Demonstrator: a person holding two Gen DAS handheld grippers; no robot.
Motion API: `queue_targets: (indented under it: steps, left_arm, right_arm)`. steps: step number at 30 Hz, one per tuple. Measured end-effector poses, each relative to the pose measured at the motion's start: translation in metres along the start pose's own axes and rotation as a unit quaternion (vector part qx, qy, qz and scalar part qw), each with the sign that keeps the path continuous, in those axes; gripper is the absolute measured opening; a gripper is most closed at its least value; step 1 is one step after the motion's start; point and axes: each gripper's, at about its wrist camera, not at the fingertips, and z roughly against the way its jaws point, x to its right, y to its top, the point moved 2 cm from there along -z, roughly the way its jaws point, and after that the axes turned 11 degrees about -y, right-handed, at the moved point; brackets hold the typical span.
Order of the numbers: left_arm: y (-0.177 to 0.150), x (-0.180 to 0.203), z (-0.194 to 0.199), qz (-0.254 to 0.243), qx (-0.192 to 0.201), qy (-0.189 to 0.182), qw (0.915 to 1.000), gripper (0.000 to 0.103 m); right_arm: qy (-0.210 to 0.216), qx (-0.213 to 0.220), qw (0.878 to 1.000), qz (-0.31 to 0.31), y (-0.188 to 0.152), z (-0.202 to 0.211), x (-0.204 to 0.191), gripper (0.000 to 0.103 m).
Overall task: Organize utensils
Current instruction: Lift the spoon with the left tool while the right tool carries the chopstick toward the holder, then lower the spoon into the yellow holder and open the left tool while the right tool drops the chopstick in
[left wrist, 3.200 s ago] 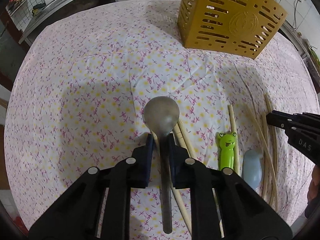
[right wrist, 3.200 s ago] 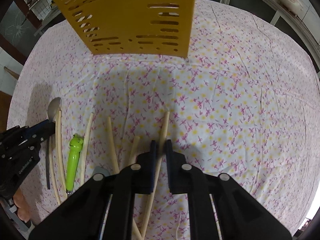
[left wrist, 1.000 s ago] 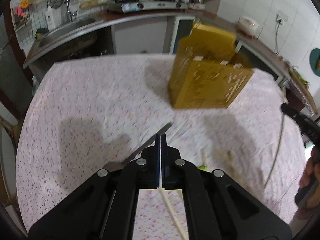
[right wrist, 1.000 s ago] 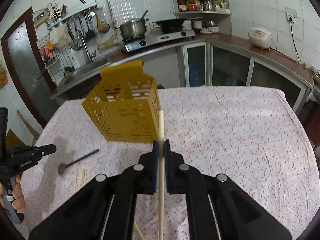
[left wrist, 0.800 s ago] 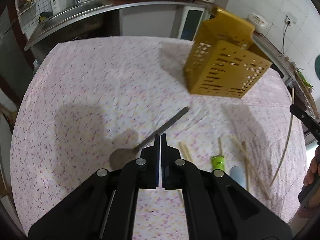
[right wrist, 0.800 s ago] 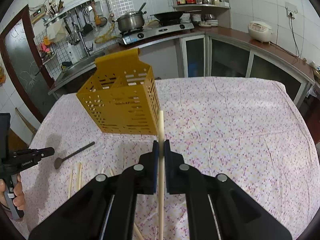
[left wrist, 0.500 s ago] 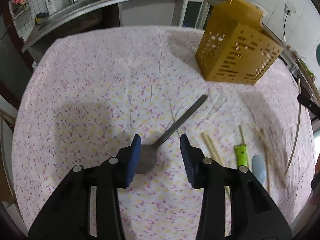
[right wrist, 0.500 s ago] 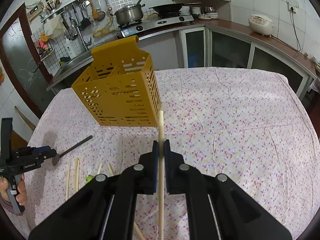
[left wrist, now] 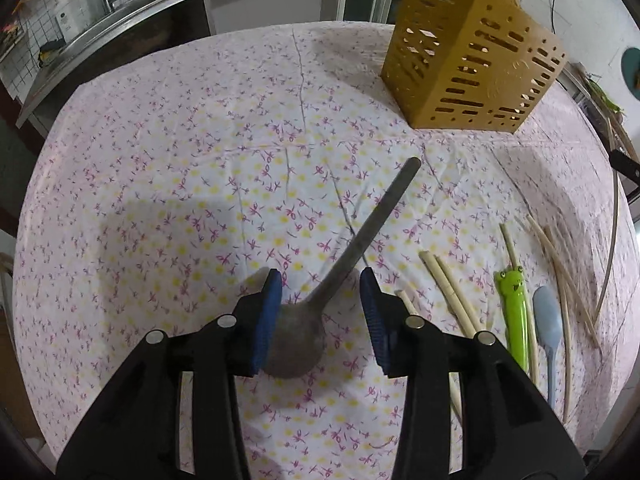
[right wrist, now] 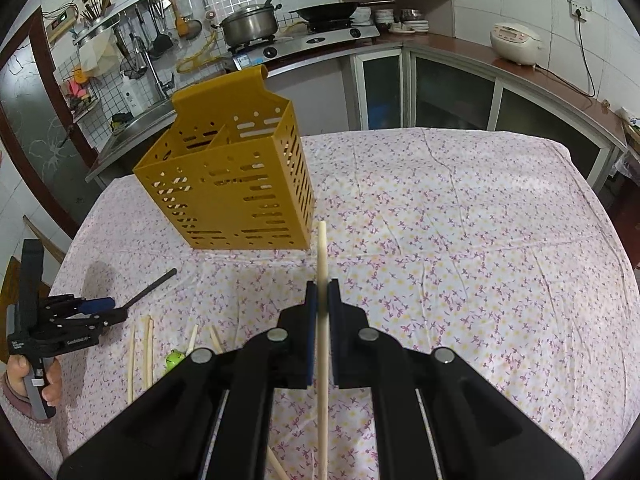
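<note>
Half spoon bowl (left wrist: pixel 294 344) hidden — behind left claw (left wrist: pixel 320 312) pad.

A floral-clothed worktop (left wrist: pixel 168 152) carries a yellow slotted caddy (left wrist: pixel 472 52), a metal spoon (left wrist: pixel 340 276), loose chopsticks (left wrist: pixel 448 284), a green frog utensil (left wrist: pixel 514 304) and a pale blue spoon (left wrist: pixel 546 320).

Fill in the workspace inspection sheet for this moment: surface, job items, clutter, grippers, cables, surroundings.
Surface: floral tablecloth, wrinkled.
Job's things: yellow slotted caddy upright, looks empty; metal spoon lying flat; loose chopsticks; green frog utensil; pale blue spoon.
Clutter: nothing seen.
Grippers: left hand-held gripper open, straddling the spoon's bowl; right hand-held gripper shut on one chopstick.
Cables: rice cooker cord along the counter.
Surroundings: stove with pot, sink, cabinets.
</note>
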Motion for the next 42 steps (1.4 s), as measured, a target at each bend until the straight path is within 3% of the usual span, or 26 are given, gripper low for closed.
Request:
queue_targets:
  steps: [8, 15, 25, 30, 34, 37, 42]
  left_arm:
    - [0.024, 0.023, -0.015, -0.019, -0.003, 0.0, 0.9998, 0.038]
    - [0.055, 0.045, -0.04, -0.038, -0.016, 0.009, 0.9991, 0.026]
    - [0.086, 0.046, -0.057, -0.021, -0.015, 0.018, 0.9995, 0.008]
    - [0.091, 0.041, -0.017, 0.004, 0.044, -0.005, 0.999, 0.007]
    - [0.092, 0.052, 0.022, -0.005, 0.109, 0.002, 0.9941, 0.007]
    - [0.097, 0.058, 0.054, -0.003, 0.173, 0.007, 0.9848, 0.007]
    - [0.1, 0.067, 0.1, -0.001, 0.249, -0.026, 0.968, 0.008]
  right_arm:
    - [0.0, -0.007, 1.0, -0.002, 0.001, -0.005, 0.001, 0.006]
    - [-0.004, -0.02, 1.0, -0.008, 0.002, -0.015, 0.005, 0.006]
    - [-0.013, -0.03, 0.999, 0.005, 0.007, -0.019, -0.001, 0.006]
    - [-0.002, -0.008, 1.0, -0.003, 0.016, -0.006, 0.0, 0.006]
    - [0.003, 0.042, 0.999, -0.008, 0.028, 0.013, 0.0, 0.006]
    - [0.011, 0.076, 0.997, -0.018, 0.038, 0.025, -0.001, 0.006]
    - [0.019, 0.141, 0.989, -0.031, 0.059, 0.046, -0.004, 0.006]
